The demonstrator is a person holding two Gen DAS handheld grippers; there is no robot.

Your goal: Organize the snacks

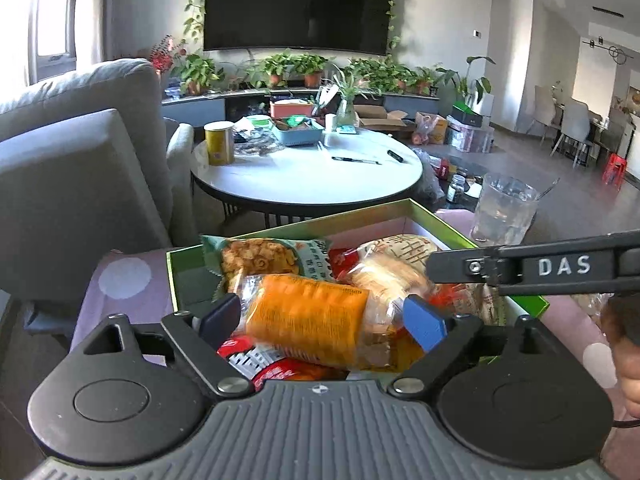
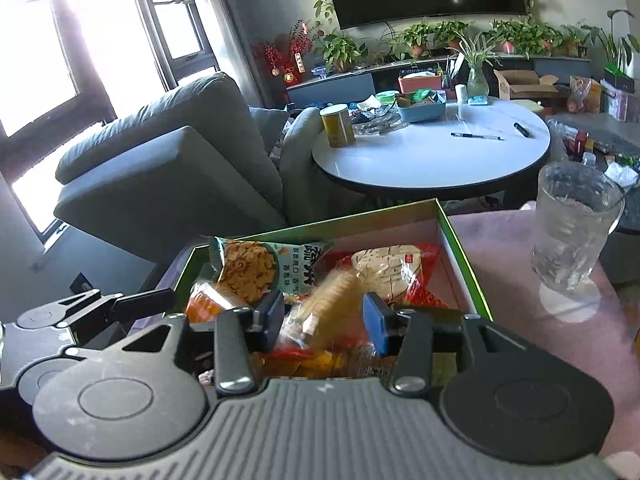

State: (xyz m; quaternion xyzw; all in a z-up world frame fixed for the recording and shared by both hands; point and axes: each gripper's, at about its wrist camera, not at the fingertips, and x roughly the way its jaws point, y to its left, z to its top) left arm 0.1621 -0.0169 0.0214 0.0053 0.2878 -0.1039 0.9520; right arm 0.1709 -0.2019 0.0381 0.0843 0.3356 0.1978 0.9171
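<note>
**Both tongs over the snack box**

Over the green box [image 1: 400,210] on the pink cloth [image 2: 512,248], I have both tongs low above the pile of snacks. My left gripper [image 1: 324,320] has its jaws spread wide, one on each side of the orange packet [image 1: 308,316]. That packet lies across the top of the heap, and I can see a little space between its ends and my pads, so the jaws are released and not pressing on it.

My right gripper [image 2: 324,320] stands with its jaws only partly apart. A pale yellow packet [image 2: 332,300] sits tilted and blurred between them; the pads look clear of it, so I call that one released too.

Farther back in the box lies the teal bag [image 2: 256,264] printed with ring-shaped crisps, leaning against the far left corner. Beside it, to the right, is a white bun pack [image 2: 388,268] with red wrapping around it. Under the orange packet a red packet [image 1: 276,364] shows near my left tong's body.

On the cloth to the right of the box stands a clear glass [image 2: 572,232], well apart from the snacks. Behind the box are a round white table [image 1: 304,184] and a grey sofa [image 2: 160,152].
</note>
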